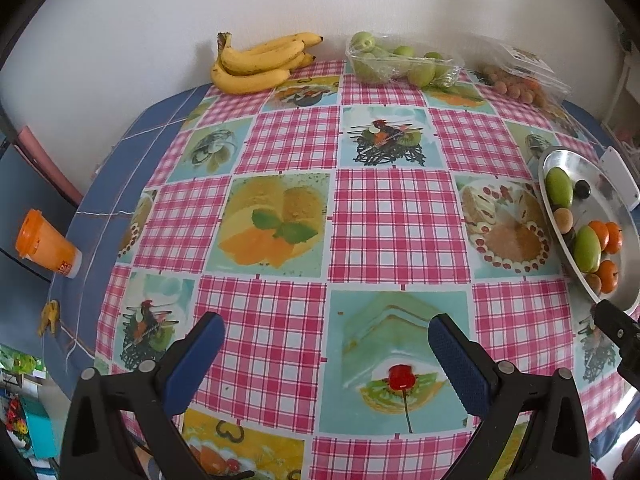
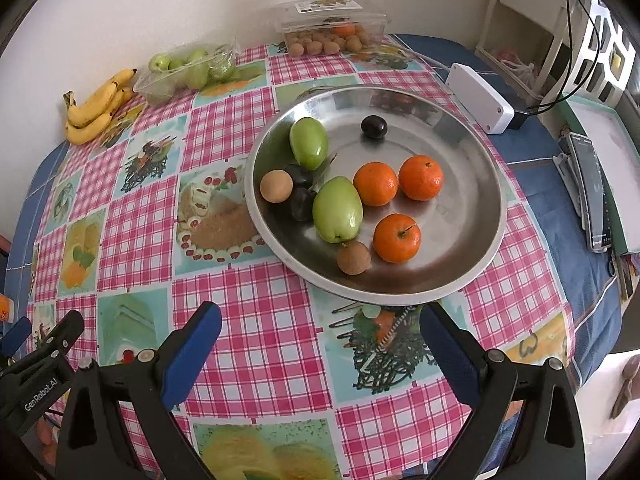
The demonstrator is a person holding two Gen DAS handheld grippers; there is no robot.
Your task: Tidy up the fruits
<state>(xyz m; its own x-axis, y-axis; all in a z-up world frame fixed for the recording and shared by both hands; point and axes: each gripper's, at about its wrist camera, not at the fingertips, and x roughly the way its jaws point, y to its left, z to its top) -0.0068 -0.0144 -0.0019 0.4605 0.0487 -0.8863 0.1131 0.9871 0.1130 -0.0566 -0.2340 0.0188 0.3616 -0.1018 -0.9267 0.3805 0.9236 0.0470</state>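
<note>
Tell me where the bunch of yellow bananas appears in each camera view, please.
Left wrist view: the bunch of yellow bananas lies top centre-left, by the white wall.
Right wrist view: the bunch lies at the upper left table edge.
Shared landmark: the clear plastic tray of green fruits, just right of the bananas.

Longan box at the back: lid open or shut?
Open. The clear longan box has its lid raised, with brown fruit spilling out along its front edge onto the tablecloth.

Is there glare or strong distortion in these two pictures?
Right wrist view: the metal plate mirrors the fruit and shows soft glare. Left wrist view: even daylight, the table edge bends from fisheye, and the plate is squeezed at the right border.
</note>
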